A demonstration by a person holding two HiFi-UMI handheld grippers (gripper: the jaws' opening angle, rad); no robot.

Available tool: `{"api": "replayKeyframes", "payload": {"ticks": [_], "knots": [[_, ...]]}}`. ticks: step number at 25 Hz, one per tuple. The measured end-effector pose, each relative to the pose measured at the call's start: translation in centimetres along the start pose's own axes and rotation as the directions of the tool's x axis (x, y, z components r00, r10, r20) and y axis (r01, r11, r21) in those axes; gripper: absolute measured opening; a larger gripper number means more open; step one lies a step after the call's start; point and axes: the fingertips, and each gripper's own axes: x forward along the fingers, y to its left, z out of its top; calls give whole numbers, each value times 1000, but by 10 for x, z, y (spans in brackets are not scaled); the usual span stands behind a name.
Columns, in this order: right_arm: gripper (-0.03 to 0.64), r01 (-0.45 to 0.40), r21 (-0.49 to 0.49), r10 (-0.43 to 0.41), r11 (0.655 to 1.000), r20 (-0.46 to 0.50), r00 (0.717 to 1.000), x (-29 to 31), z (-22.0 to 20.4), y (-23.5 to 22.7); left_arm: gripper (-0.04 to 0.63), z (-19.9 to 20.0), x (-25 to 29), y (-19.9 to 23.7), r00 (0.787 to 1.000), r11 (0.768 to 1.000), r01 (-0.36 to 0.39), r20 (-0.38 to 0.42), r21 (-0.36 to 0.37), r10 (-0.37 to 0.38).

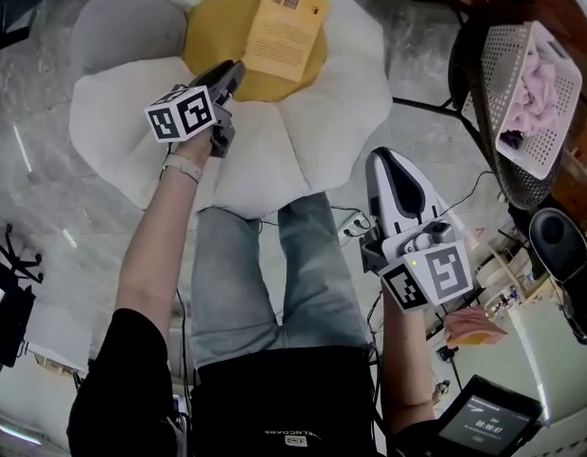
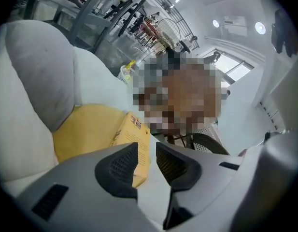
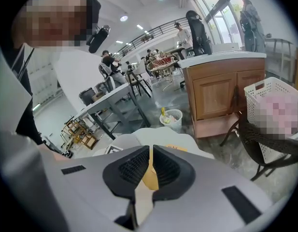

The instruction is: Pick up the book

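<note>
A yellow-orange book (image 1: pixel 285 31) lies flat on the yellow centre of a flower-shaped cushion (image 1: pixel 312 122) with white petals. My left gripper (image 1: pixel 234 69) hovers just short of the book's near-left edge and points at it. In the left gripper view the left gripper (image 2: pixel 147 151) is open by a narrow gap with nothing between the pads, and the book (image 2: pixel 134 139) lies just beyond them. My right gripper (image 1: pixel 381 157) hangs off the cushion's right edge, farther from the book. In its own view the right gripper (image 3: pixel 151 153) has its jaws together and empty.
A grey petal (image 1: pixel 122 27) sits at the cushion's left. At the right, a white laundry basket (image 1: pixel 531 93) with pink cloth rests on a dark wicker chair (image 1: pixel 469 55). A power strip (image 1: pixel 353 225) lies on the floor by the person's jeans (image 1: pixel 274 274).
</note>
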Motion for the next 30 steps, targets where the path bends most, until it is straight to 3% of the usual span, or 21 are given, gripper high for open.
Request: {"api": "replayKeyframes", "payload": {"ticks": [16, 30], "knots": [[29, -1, 64, 3, 998, -28, 1000, 35, -38, -17, 198, -33, 48, 56, 997, 999, -42, -63, -25, 40], [29, -3, 76, 8, 997, -62, 998, 51, -57, -31, 233, -45, 86, 91, 994, 998, -59, -91, -35, 55]]}}
